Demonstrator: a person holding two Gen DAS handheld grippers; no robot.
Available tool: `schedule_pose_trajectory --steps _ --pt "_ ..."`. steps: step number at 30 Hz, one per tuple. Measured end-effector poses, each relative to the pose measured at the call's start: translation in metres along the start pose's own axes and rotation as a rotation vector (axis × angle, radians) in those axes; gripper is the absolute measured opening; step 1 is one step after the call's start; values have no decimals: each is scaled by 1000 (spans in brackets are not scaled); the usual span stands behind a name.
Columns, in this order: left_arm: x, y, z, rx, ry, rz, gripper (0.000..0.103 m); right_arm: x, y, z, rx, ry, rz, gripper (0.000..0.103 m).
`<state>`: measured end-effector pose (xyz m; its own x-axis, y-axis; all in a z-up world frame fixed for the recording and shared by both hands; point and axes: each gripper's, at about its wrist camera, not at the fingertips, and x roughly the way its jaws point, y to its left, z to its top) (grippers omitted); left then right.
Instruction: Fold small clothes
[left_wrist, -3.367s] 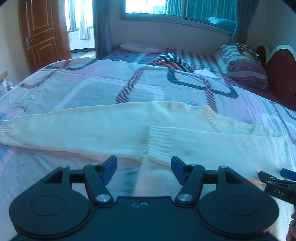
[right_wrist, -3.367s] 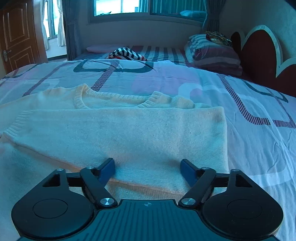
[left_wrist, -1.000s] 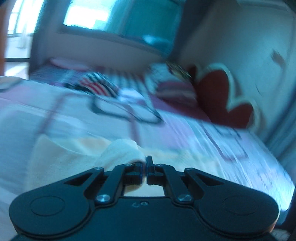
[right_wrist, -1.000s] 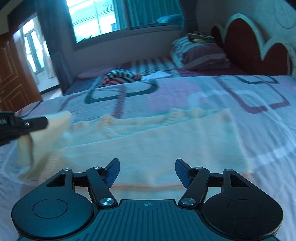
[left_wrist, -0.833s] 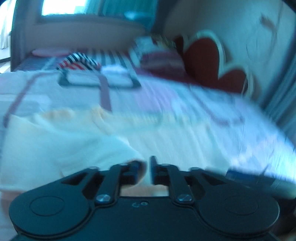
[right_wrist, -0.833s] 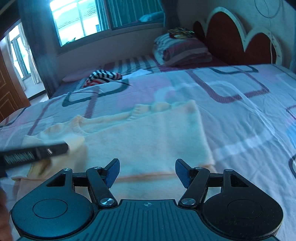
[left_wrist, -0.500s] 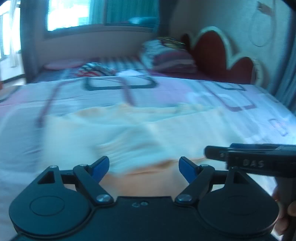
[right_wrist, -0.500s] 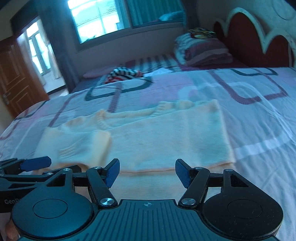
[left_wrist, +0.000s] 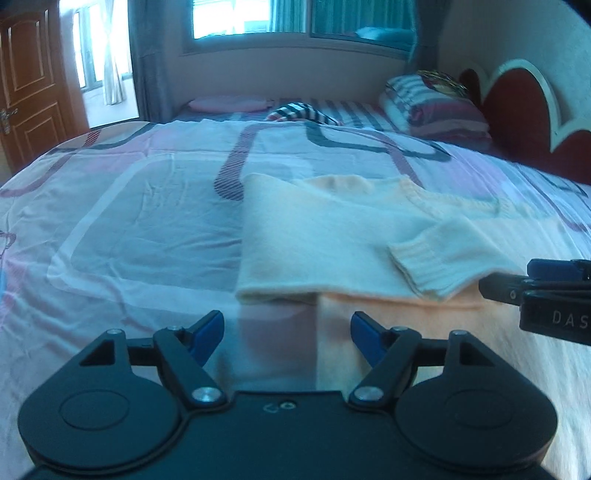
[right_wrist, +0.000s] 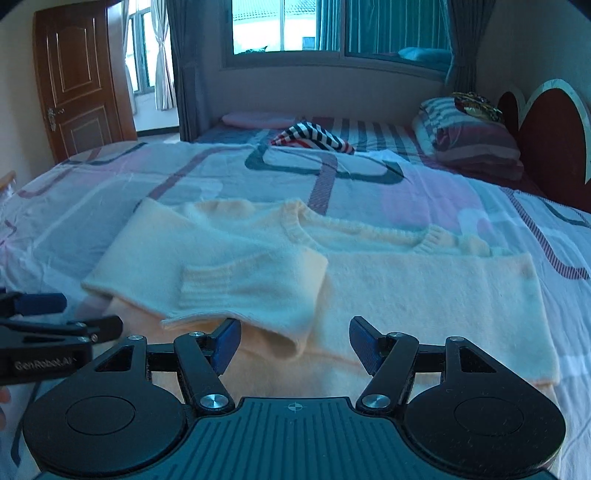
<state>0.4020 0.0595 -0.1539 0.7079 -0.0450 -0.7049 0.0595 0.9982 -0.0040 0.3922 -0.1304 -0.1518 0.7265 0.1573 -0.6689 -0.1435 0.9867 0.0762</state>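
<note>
A cream knitted sweater (right_wrist: 424, 291) lies flat on the bed, neck away from me, with both sleeves folded across its body. The left sleeve's ribbed cuff (right_wrist: 210, 286) lies on top; it also shows in the left wrist view (left_wrist: 424, 262). My left gripper (left_wrist: 286, 336) is open and empty, hovering over the sweater's near left edge (left_wrist: 273, 295). My right gripper (right_wrist: 293, 345) is open and empty, just in front of the folded sleeve. The left gripper's fingers (right_wrist: 44, 302) show at the right wrist view's left edge.
The bed (right_wrist: 110, 206) has a pink and white sheet with dark loop patterns. A striped garment (right_wrist: 314, 138) and a pink cushion (right_wrist: 258, 119) lie at the far side. Pillows (right_wrist: 476, 142) and a red headboard (right_wrist: 550, 140) stand at the right. A wooden door (right_wrist: 79, 81) is far left.
My left gripper carried the left sleeve across the sweater's body, let it go and opened. It then drew back to the near left edge. The right gripper stayed open.
</note>
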Motion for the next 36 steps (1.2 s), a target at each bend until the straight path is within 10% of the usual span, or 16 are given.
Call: schedule_pose_trajectory --steps 3,8,10,18,23,27,36 --pt "5 2 4 -23 -8 3 71 8 2 9 12 5 24 32" --pt "13 4 5 -53 -7 -1 70 10 -7 16 49 7 10 31" --pt "14 4 6 -57 -10 1 70 7 -14 17 69 -8 9 8" --pt "15 0 2 -37 -28 -4 65 -22 -86 12 310 -80 -119 8" --pt "15 -5 1 -22 -53 -30 33 -17 -128 -2 450 15 -80 9" --pt "13 -6 3 -57 -75 -56 13 -28 -134 -3 457 -22 -124 51" --pt "18 3 2 -115 -56 -76 10 -41 -157 -14 520 -43 -222 35"
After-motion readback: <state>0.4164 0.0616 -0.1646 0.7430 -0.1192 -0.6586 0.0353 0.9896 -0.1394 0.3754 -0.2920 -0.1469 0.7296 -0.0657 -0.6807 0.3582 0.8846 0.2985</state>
